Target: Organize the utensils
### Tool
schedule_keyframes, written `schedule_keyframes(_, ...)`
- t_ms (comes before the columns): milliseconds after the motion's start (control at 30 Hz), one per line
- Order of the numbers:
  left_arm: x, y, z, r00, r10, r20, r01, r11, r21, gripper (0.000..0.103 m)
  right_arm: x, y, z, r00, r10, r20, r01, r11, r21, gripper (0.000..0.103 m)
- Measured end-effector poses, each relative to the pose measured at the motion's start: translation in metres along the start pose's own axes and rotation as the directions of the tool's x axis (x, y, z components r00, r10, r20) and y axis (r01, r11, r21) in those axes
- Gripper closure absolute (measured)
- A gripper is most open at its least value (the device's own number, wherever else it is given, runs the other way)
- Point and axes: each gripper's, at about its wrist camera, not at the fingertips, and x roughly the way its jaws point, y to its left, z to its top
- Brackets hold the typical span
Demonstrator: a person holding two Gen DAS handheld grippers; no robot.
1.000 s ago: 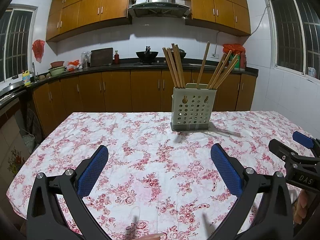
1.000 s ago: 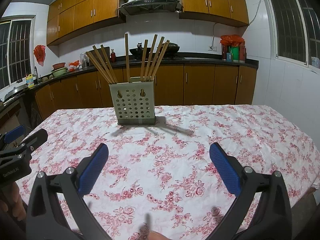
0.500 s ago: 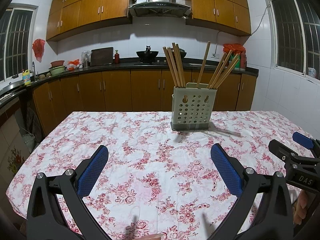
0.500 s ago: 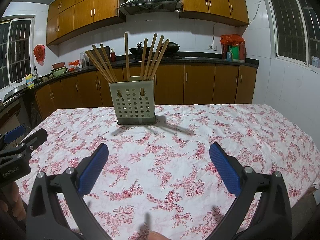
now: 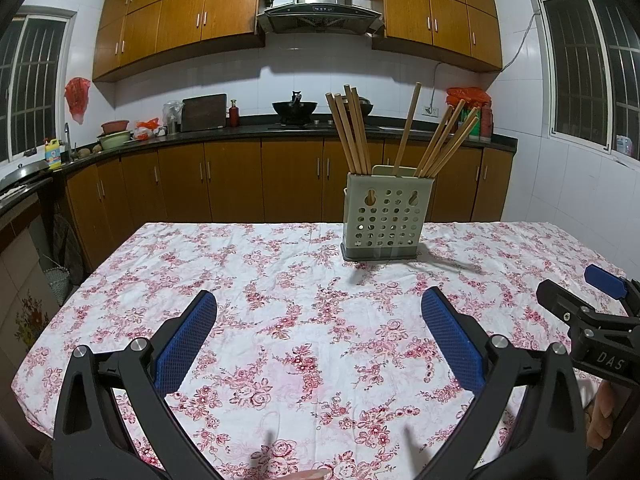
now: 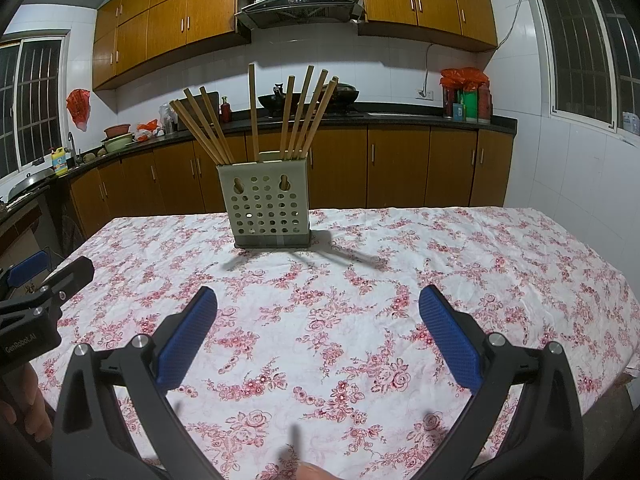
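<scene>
Tablecloth point(image 5: 280, 280), white with a red floral print, covers the whole table and lies slightly rumpled; beyond it run wooden cabinets point(image 5: 232, 184) and a dark counter; no loose utensil shows anywhere on the cloth in either view. Toward the far edge of the table stands the perforated utensil holder point(image 5: 387, 216), upright on a darker base; it appears right of centre in the left wrist view and left of centre in the right wrist view, so it sits roughly between the two tools and well apart from both. Wooden chopsticks point(image 5: 352, 132) stand in it, fanned out in several clusters that lean different ways, with one near upright. The left gripper point(image 5: 319, 338) is released, its blue pads spread wide over bare cloth and holding nothing; the right gripper point(image 6: 318, 334) is likewise released and holds nothing; each tool's tip shows at the edge of the other's view.

Judging from this, the job looks close to finished, or any further sorting has to happen inside the holder. The risks lie there: the holder looks light and top-heavy, so a sideways nudge could tip it; pulling one leaning stick could drag its neighbours out; the rumpled cloth could slide under the base if it is pushed.
</scene>
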Motion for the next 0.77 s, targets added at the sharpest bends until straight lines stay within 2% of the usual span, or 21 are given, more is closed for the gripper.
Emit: schedule_keyframes(767, 0.002, 0.0013, -0.0036, 1.0, -0.003, -0.015, 0.003, 1.0, -0.02, 0.002, 0.0001, 0.0015, -0.0003, 1.0, 0.0, -0.002, 0.0, 1.0, 0.003, 0.004)
